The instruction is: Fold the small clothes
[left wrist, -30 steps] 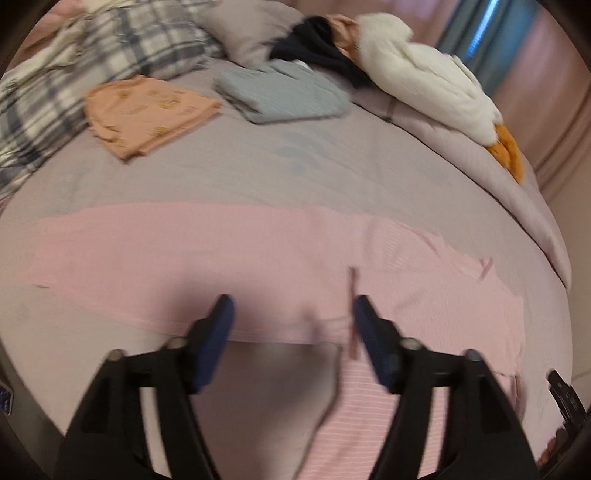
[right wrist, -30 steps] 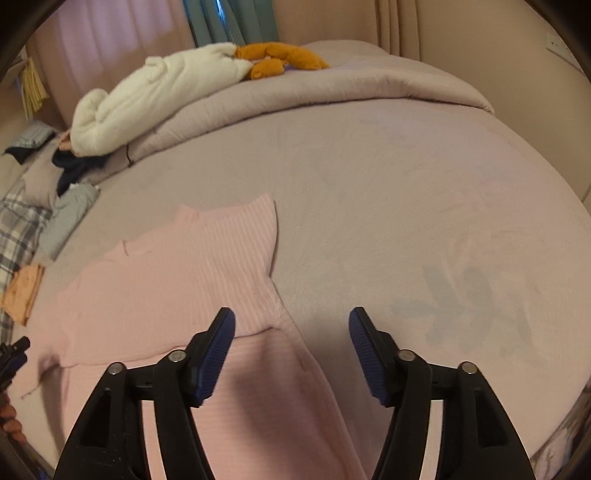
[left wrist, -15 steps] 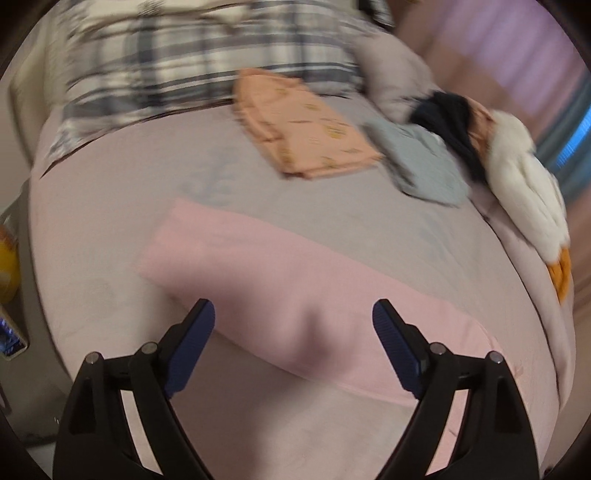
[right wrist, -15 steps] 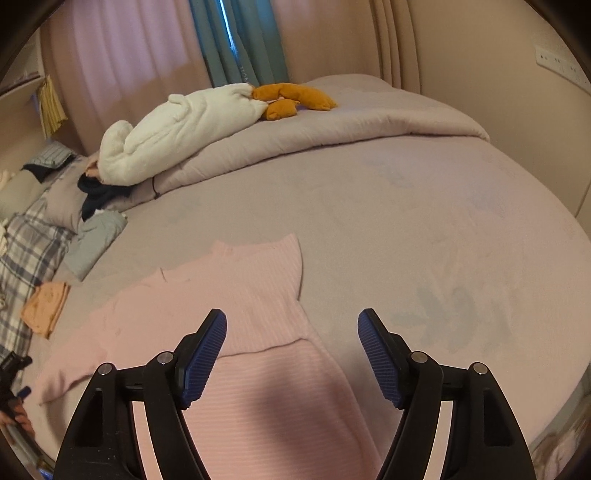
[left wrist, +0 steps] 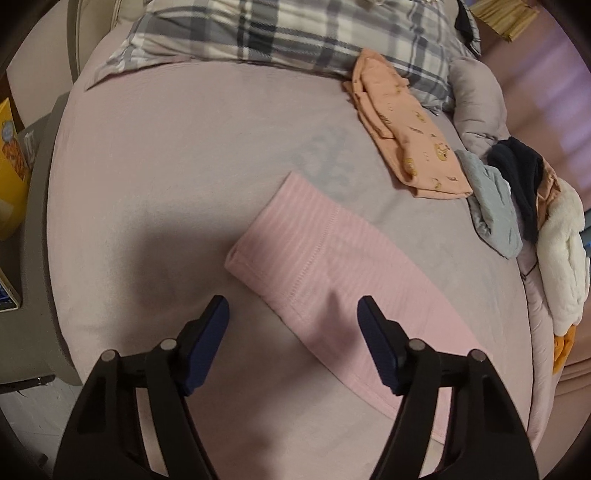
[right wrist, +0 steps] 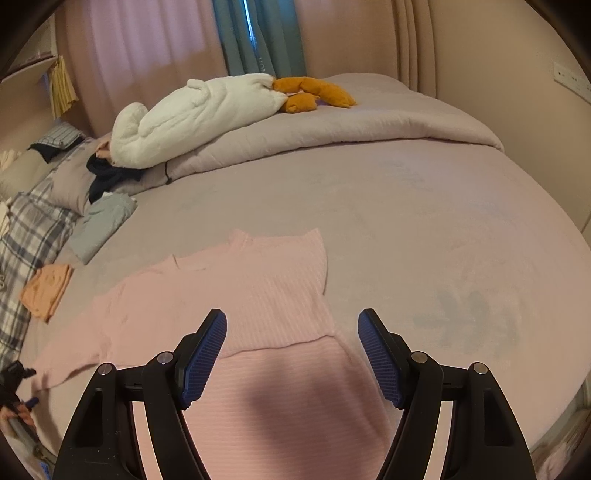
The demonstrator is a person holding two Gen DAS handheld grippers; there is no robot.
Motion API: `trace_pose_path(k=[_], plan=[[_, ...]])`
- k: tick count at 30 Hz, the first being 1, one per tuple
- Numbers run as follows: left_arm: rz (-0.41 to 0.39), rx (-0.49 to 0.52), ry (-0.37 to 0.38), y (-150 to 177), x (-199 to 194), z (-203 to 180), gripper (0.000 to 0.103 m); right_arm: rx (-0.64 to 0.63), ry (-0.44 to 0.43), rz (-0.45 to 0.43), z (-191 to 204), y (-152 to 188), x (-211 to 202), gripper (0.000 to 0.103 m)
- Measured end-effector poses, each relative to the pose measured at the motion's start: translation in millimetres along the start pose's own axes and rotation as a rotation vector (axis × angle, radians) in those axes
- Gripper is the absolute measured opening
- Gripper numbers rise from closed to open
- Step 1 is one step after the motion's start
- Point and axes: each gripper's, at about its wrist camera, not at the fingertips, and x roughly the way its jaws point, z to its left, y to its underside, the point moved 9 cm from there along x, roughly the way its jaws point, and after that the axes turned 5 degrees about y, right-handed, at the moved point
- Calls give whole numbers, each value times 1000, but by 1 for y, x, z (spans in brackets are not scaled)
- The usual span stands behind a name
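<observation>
A pink ribbed garment (right wrist: 258,288) lies spread flat on the grey bed sheet (right wrist: 424,229), one part folded over near the front. In the left wrist view its narrow hemmed end (left wrist: 295,258) points toward the pillows. My left gripper (left wrist: 293,317) hovers just above that end. Its jaws are wide and closing, with the hem's lower edge under the gap and neither pad touching cloth. My right gripper (right wrist: 291,332) stands open above the folded-over front part of the garment, holding nothing.
A folded orange garment (left wrist: 406,136) and a folded grey-blue one (left wrist: 495,206) lie beside the plaid pillow (left wrist: 295,33). A white plush toy (right wrist: 195,118) rests on the rolled duvet (right wrist: 351,133). A nightstand with a yellow box (left wrist: 11,166) is beside the bed.
My left gripper has swept along the pink garment to its narrow end and rolled, its jaws widening and then narrowing. My right gripper has lifted slightly off the cloth.
</observation>
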Motion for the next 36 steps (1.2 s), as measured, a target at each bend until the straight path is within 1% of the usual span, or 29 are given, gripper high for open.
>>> trace_pose_path(k=[4, 7, 8, 9, 10, 11, 14, 17, 19, 21, 23, 28, 30, 36], plan=[[10, -20, 24, -2, 6, 4, 64, -13, -19, 10, 7, 2, 2, 73], [2, -34, 44, -5, 7, 8, 59, -26, -16, 10, 12, 2, 2, 73], [2, -33, 45, -7, 9, 8, 52, -28, -16, 10, 13, 2, 3, 73], [3, -34, 40, -8, 10, 9, 41, -30, -16, 11, 14, 2, 3, 73], [0, -37, 32, -10, 12, 10, 35, -31, -18, 13, 16, 2, 4, 73], [-5, -43, 24, -12, 13, 12, 24, -31, -21, 14, 16, 2, 5, 73], [5, -47, 64, -13, 18, 7, 7, -39, -28, 22, 20, 4, 7, 73], [-22, 0, 36, -13, 13, -1, 5, -48, -24, 28, 22, 5, 9, 73], [-44, 27, 43, -13, 6, -10, 5, -51, -19, 30, 23, 4, 9, 73], [-52, 60, 73, -10, -1, -24, 5, -53, -22, 20, 25, 3, 6, 73], [-54, 106, 118, -5, -9, -44, 5, -53, -28, 10, 26, 2, 3, 73], [-65, 225, 185, 12, -25, -92, 5, -48, -41, 3, 26, 2, 1, 73], [-46, 276, 230, 27, -29, -114, 5, -50, -50, 3, 25, 3, 0, 73], [4, 399, 291, 69, -30, -161, 5, -40, -46, -7, 21, 1, -4, 73]])
